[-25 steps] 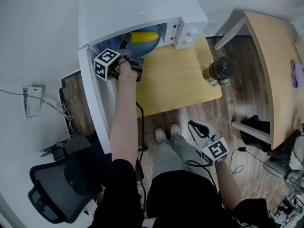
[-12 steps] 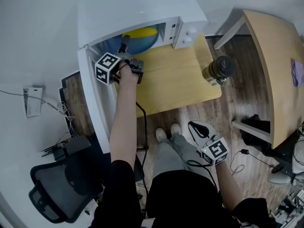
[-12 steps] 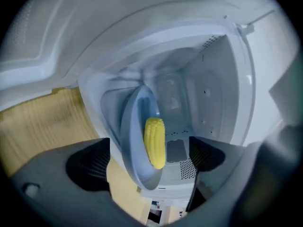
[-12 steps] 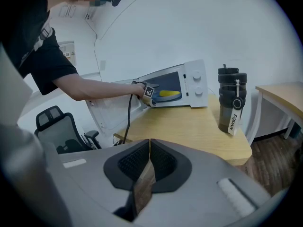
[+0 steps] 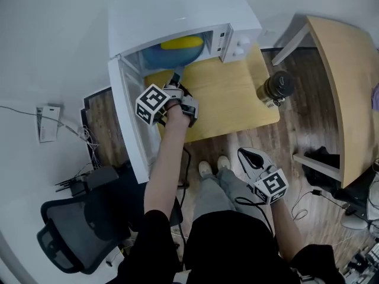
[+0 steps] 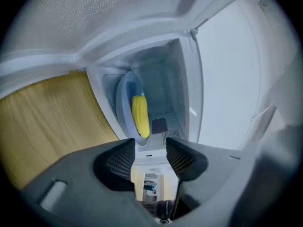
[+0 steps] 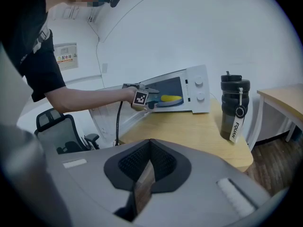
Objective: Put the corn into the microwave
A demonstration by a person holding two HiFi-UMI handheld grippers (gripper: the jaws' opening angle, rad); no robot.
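Nothing is held by the left gripper's (image 6: 149, 157) jaws, just narrowed yet apart, or the right gripper's (image 7: 149, 167), pressed together; the corn (image 6: 140, 115) is laid on the plate (image 6: 124, 103) inside the microwave (image 5: 177, 10) at the tabletop's (image 5: 231, 99) far edge, so only shutting the open door (image 5: 125, 117) is judged left.

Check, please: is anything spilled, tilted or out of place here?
Nothing stands out. The corn lies on the blue plate inside the microwave, whose door stands open; the bottle stands upright on the table.

Microwave (image 5: 177, 10) stands open, its door (image 5: 129, 114) walling the left side.
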